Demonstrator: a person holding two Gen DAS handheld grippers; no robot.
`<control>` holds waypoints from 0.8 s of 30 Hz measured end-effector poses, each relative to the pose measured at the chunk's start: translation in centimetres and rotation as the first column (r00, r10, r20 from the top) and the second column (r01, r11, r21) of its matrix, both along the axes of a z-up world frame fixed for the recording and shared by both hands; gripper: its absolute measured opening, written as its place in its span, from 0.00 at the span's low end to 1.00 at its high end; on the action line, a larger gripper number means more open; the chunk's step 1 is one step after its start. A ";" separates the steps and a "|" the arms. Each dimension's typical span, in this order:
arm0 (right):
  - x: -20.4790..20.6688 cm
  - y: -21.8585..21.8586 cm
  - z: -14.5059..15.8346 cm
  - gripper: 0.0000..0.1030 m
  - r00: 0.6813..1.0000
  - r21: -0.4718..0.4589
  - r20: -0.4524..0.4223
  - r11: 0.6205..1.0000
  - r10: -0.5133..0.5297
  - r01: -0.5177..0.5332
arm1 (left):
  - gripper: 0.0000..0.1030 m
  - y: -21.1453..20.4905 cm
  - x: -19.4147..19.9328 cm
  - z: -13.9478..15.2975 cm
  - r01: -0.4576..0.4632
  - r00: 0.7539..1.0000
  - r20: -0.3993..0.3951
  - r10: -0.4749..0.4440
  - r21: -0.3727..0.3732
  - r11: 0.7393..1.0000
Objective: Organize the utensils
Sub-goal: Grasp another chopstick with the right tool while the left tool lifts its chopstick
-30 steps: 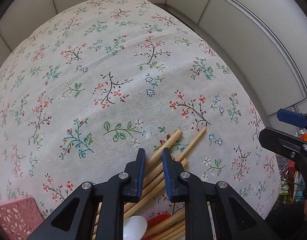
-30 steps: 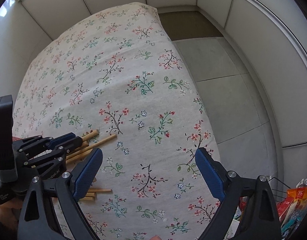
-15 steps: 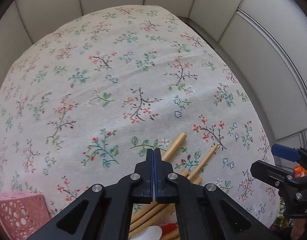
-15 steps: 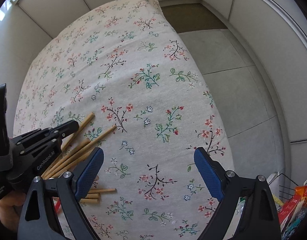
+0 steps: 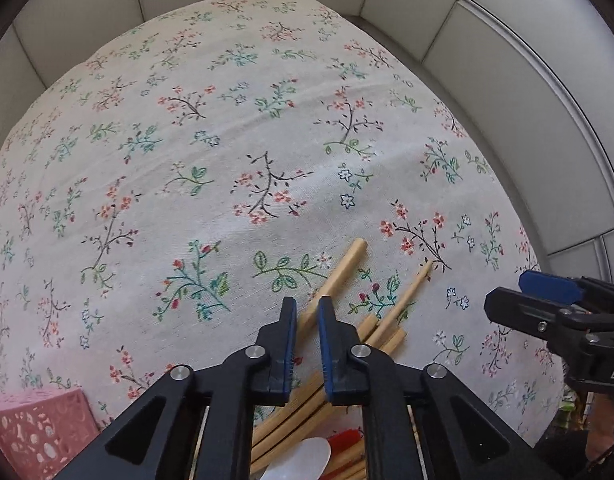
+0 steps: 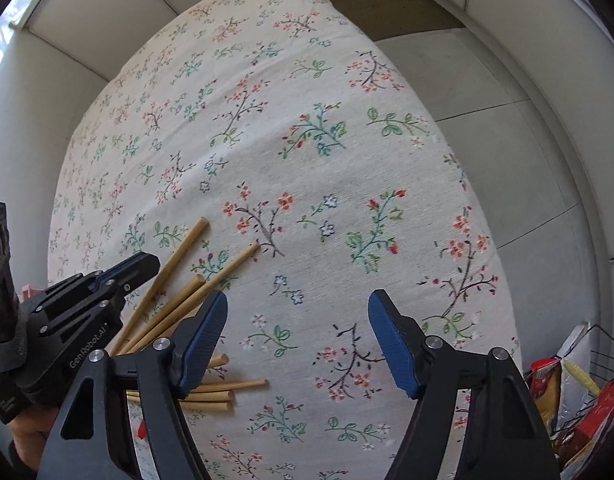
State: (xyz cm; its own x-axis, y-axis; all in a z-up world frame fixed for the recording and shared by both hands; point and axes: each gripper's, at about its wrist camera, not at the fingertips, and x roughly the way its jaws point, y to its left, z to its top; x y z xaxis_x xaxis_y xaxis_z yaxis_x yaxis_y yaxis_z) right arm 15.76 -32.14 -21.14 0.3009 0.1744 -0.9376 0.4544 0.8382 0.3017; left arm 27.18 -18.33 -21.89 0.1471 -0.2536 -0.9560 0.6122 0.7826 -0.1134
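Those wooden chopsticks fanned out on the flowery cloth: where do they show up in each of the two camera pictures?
Left wrist view: the wooden chopsticks lie low, just right of centre, running under the left hand-held gripper.
Right wrist view: they fan out at lower left, between the left hand-held gripper and the near blue pad.
Shared landmark: the longest chopstick's blunt end, pointing up and right over a green leafy sprig printed on the floral tablecloth.

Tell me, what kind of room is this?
Probably a home dining or kitchen corner. A table under a floral tablecloth holds loose wooden chopsticks, a wire basket of food packets sits beside it, and the floor is tiled.
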 end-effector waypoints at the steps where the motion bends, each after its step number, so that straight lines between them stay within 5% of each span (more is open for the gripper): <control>1: -0.1 -0.3 -0.1 0.73 1.000 0.003 -0.004 1.000 -0.011 0.011 | 0.20 -0.5 -0.3 -0.2 0.018 1.000 0.022 -0.018 0.016 1.000; 12: 0.3 -0.8 -0.6 0.73 1.000 0.038 -0.011 0.999 -0.012 0.012 | 0.12 -1.8 -0.9 -0.3 0.021 0.987 0.157 -0.038 0.111 0.994; 24: 1.3 0.4 -0.3 0.66 0.999 0.101 0.038 0.995 0.002 -0.005 | 0.08 6.6 -2.9 7.1 -0.165 0.946 0.268 0.183 -0.089 0.982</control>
State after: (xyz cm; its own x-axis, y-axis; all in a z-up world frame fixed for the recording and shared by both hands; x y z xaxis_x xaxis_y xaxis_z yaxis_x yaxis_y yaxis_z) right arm 17.05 -31.76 -21.49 0.3353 0.2692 -0.9028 0.4380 0.8039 0.4023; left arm 24.29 -11.69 -14.83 0.4479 -0.2604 -0.8553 0.4816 0.8763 -0.0146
